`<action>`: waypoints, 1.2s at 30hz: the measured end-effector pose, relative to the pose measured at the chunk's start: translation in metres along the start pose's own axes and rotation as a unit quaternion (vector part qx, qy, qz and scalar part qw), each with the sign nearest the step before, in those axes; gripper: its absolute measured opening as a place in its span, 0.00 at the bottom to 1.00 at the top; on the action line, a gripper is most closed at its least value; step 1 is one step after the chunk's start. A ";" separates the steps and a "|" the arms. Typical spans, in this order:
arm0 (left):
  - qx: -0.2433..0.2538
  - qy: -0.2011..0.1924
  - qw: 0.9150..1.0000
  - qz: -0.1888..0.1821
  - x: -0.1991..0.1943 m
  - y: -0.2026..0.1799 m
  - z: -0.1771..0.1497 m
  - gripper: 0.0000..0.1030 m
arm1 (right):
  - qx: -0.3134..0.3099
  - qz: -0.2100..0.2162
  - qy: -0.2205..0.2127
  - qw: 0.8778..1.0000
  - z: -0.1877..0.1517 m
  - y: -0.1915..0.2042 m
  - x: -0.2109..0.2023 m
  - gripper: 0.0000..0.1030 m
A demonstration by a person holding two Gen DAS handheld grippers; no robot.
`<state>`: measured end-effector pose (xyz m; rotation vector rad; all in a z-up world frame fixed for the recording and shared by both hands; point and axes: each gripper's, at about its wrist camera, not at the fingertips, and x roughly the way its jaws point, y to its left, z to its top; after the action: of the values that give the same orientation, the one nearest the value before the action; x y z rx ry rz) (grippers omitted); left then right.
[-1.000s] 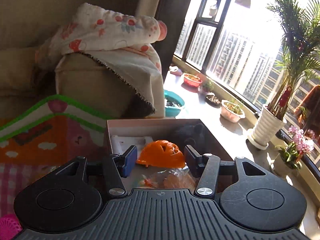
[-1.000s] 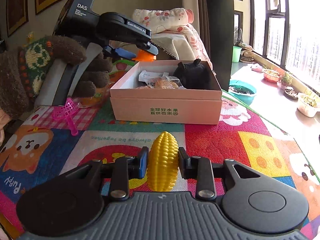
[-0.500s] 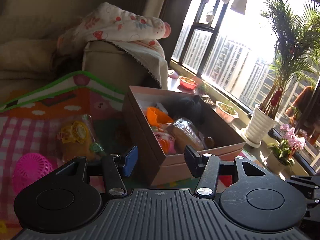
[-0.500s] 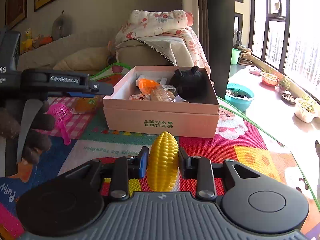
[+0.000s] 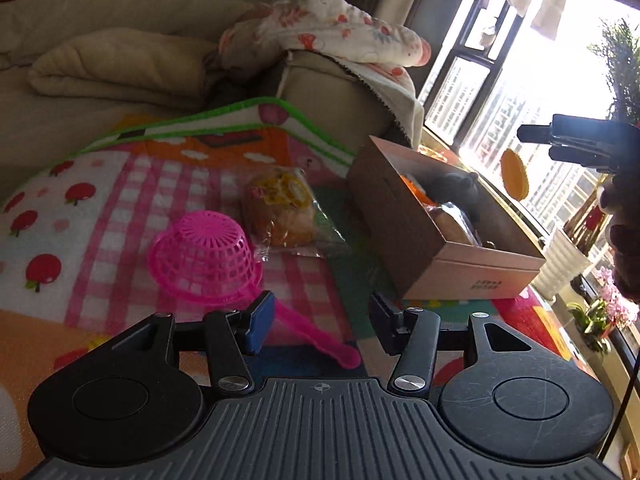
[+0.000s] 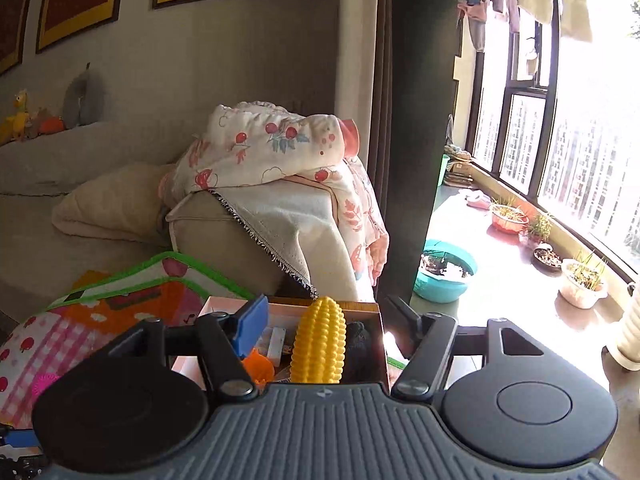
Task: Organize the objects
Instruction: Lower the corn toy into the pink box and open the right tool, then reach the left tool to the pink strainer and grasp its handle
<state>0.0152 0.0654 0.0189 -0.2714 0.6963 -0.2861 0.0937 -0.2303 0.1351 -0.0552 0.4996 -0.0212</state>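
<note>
Right gripper (image 6: 326, 326) jaws just popped open, so the corn (image 6: 319, 347) is loose between them above the box (image 5: 472, 266). It could bounce out. Left gripper (image 5: 320, 322) is open and empty by the pink strainer (image 5: 208, 258).

The toy corn cob (image 6: 319, 346) looks like glossy yellow plastic, bumpy with kernels. The box (image 5: 476, 268) is matt cardboard. The pink strainer (image 5: 208, 262) is shiny plastic mesh. A crinkled clear wrapper covers the packaged bun (image 5: 280, 208). The play mat (image 5: 120, 200) looks soft and matt.
</note>
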 end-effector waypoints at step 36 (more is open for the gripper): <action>0.056 -0.012 0.998 0.036 0.065 -0.034 0.010 0.55 | 0.041 0.028 0.068 0.996 -0.163 0.029 -0.037 1.00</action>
<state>0.0641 0.0125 -0.0004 -0.1421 0.6615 -0.2513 -0.0163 -0.2078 0.0085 0.0406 0.6349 0.0100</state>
